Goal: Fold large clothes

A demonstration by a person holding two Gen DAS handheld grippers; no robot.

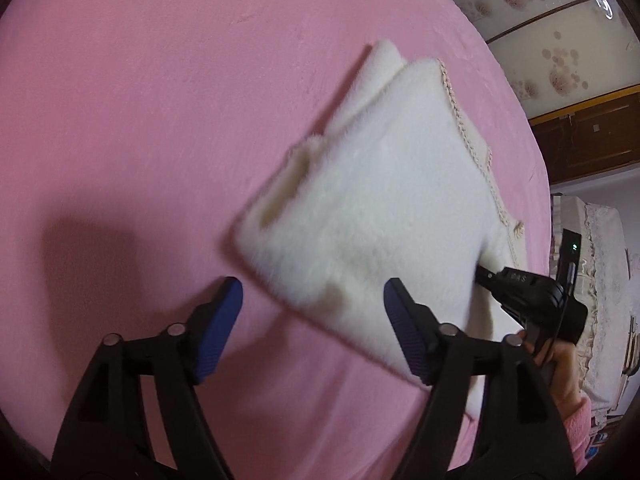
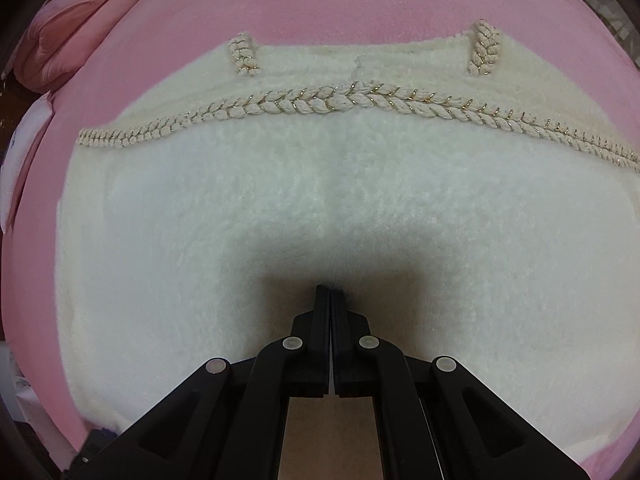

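A fluffy white garment with cream braided trim lies folded into a thick rectangle on the pink bed. My left gripper is open and empty, hovering above the garment's near left corner, its blue pads wide apart. My right gripper is shut, its tips pressed into the white pile at the garment's near edge; whether it pinches the fabric is hidden. It also shows in the left wrist view at the garment's right edge.
Pink pillows lie at the far left of the bed. Beyond the bed's right edge stand a floral-panelled wardrobe, wooden furniture and a lace-covered piece.
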